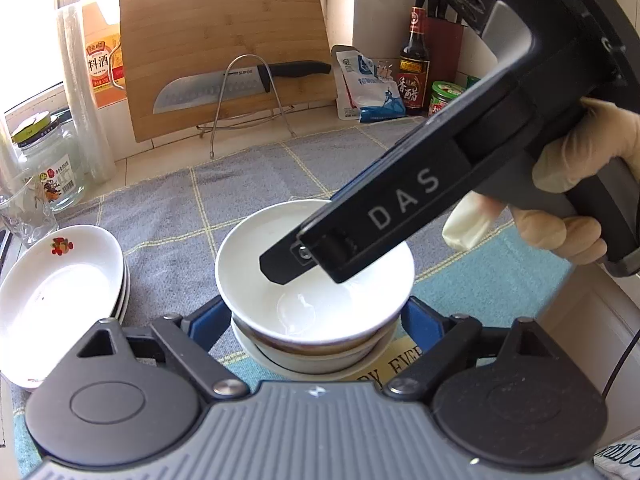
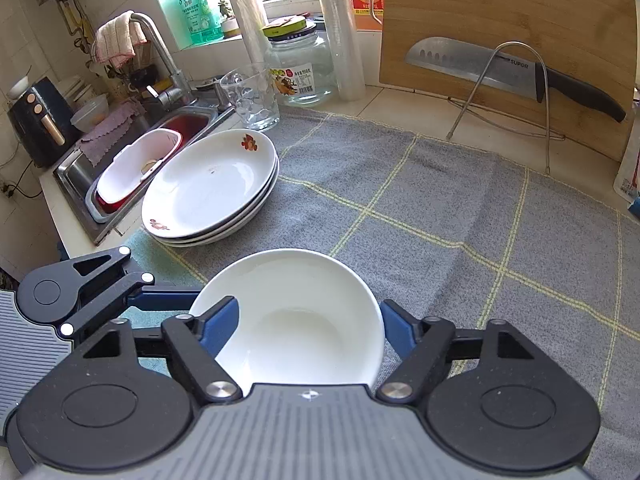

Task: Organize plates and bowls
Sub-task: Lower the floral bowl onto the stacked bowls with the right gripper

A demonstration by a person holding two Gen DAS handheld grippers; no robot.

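1. In the left wrist view, a white bowl [image 1: 315,280] sits at centre frame, topmost of a stack of bowls [image 1: 316,354] on the grey checked cloth [image 1: 168,216] that covers the counter.
2. Our left gripper [image 1: 316,316] has its jaws spread, one blue finger on each side of the stack; we cannot tell whether they touch it.
3. Our right gripper [image 2: 308,326] also has its jaws spread: in its own view the left finger [image 2: 220,328] lies over the bowl's [image 2: 296,320] rim, the right one just outside it, neither pinching.
4. In the left view, that gripper's black body [image 1: 400,208] reaches in from the upper right, held by a gloved hand [image 1: 568,200].
5. A stack of plates [image 2: 212,192] with red flower marks lies left of centre in the right view, beside the sink [image 2: 132,160].
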